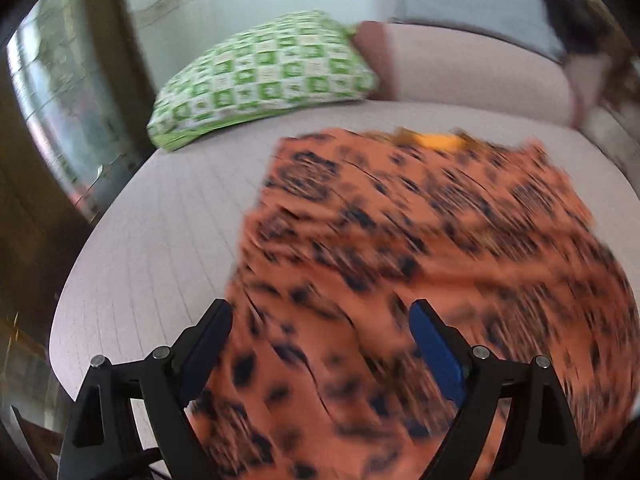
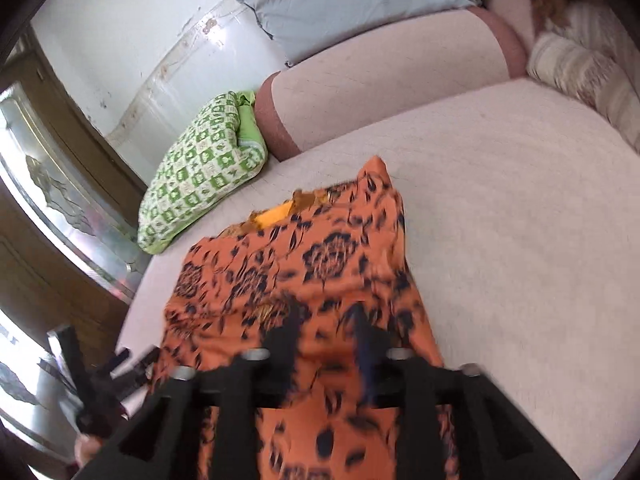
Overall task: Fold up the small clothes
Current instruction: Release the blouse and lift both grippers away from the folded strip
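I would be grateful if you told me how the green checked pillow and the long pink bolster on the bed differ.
The green checked pillow carries a green-and-white square print; the pink bolster is plain pale pink with darker pink ends. The pillow is flat and soft-edged, while the bolster is a long rounded cylinder. The pillow lies nearer the orange printed garment; the bolster sits behind it, with a grey cushion above. Both rest on the bed, touching end to end.

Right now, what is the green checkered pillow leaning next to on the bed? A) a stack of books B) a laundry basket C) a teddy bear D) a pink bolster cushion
D: the green checkered pillow lies beside the end of the long pink bolster cushion, behind the orange patterned garment.
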